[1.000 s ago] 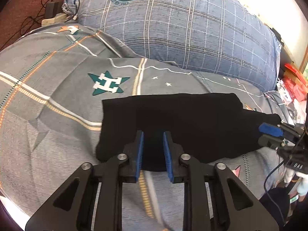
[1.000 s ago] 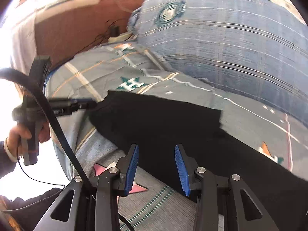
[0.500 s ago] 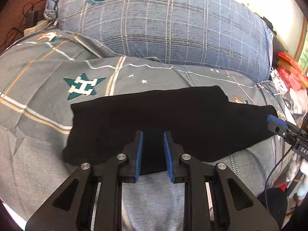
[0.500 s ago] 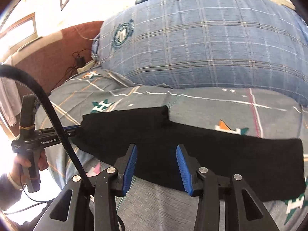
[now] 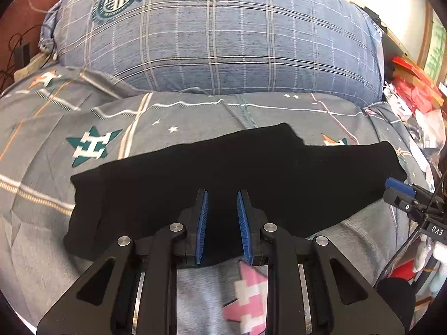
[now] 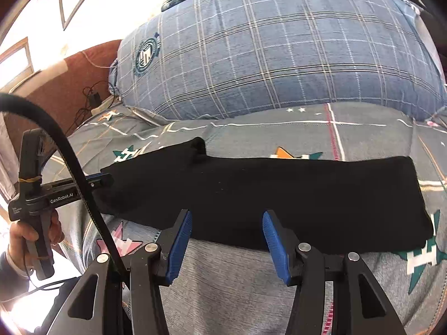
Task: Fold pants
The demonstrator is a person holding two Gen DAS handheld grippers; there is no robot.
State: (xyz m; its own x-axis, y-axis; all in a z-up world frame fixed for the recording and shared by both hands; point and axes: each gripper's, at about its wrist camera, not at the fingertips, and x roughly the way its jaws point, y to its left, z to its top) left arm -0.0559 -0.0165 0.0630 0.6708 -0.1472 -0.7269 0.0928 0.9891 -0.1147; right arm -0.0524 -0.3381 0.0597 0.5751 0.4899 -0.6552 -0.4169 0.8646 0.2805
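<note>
Black pants (image 5: 229, 173) lie flat in a long strip across the grey patterned bed cover, folded lengthwise; they also show in the right wrist view (image 6: 279, 192). My left gripper (image 5: 221, 223) hovers over the near edge of the pants toward their left end, jaws partly open with nothing between them. My right gripper (image 6: 226, 240) is open and empty at the near edge, around the middle of the strip. The right gripper's blue tip (image 5: 398, 185) shows at the pants' right end, and the left gripper (image 6: 103, 181) shows at their left end.
A big blue plaid pillow (image 5: 218, 36) fills the back of the bed. The grey bed cover (image 5: 42, 167) has star prints. Cables and a power strip (image 5: 25, 55) lie at far left. Red boxes and clutter (image 5: 413, 83) stand at the right.
Both grippers pulled back toward me from the pants and the views swung. The pants now lie straight and flat. The right gripper's jaws stand wider.
</note>
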